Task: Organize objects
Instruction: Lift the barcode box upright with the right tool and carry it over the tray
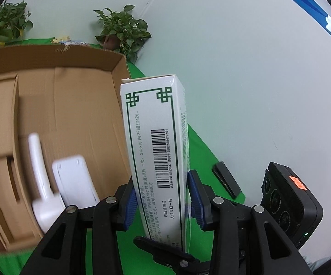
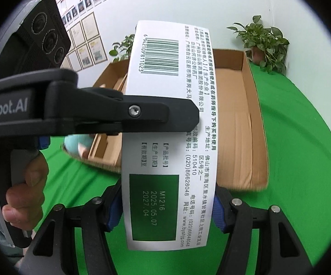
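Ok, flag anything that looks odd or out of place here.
One oddity: the white medicine box is clamped by both the left gripper and the right gripper at once, crosswise, as if mid-handover. The cardboard box has a small ragged tear on its far rim. Nothing looks spilled.

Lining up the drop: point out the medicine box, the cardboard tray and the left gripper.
medicine box (image 1: pixel 156 151), left wrist view, barcode face.
cardboard tray (image 1: pixel 78 100), left wrist view, bare floor.
left gripper (image 1: pixel 163 202), left wrist view, between its fingertips.
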{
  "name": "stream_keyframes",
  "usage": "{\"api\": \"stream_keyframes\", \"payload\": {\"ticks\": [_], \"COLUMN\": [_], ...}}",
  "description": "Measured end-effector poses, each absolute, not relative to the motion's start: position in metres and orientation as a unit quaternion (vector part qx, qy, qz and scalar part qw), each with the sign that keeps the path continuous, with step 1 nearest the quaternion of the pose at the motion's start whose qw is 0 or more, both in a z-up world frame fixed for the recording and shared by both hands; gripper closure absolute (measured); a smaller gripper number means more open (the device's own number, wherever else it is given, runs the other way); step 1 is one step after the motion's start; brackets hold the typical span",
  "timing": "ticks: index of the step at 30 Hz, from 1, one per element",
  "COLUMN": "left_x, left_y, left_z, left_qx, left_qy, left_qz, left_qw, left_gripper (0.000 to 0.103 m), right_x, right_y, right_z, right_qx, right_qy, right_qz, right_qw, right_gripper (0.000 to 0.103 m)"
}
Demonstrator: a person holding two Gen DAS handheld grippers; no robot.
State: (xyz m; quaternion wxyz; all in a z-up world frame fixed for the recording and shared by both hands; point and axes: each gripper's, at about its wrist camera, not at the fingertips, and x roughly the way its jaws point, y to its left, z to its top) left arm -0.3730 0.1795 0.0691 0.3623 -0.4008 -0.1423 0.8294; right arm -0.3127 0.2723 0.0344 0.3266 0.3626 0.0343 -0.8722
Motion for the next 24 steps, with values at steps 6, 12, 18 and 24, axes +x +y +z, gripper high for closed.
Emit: {"api": "stream_keyframes", "payload": {"ticks": [6, 12, 18, 24], "left_x": [-0.426, -0.459, -0.493, -0.508], "left_y": [0.175, 0.162, 0.171, 0.179], "left_z": [0.08, 0.041, -0.012, -0.042], "left_qx": [-0.419, -0.452, -0.496, -0.527], "left_qy": [-0.146, -0.171, -0.186, -0.191], "left_qz": [0.823, 0.804, 0.779, 0.763], "left_qw": [0.356, 0.347, 0.334, 0.323], "left_gripper": [0.066, 0.066, 0.066, 0.064], "right_x": [-0.321, -0.341, -0.373, -0.393], "right_y": [0.272, 0.264, 0.264, 0.267], "right_z": [0.038, 0.027, -0.003, -0.035], "right_qx": [0.379, 0.414, 0.464, 0.505], "right_qy": [0.011, 0.0, -0.009, -0.014], "right_qz": [-0.864, -0.848, -0.823, -0.805], "right_qw": [0.331, 0.33, 0.327, 0.311], "right_gripper": [0.042, 0.042, 0.042, 0.042]}}
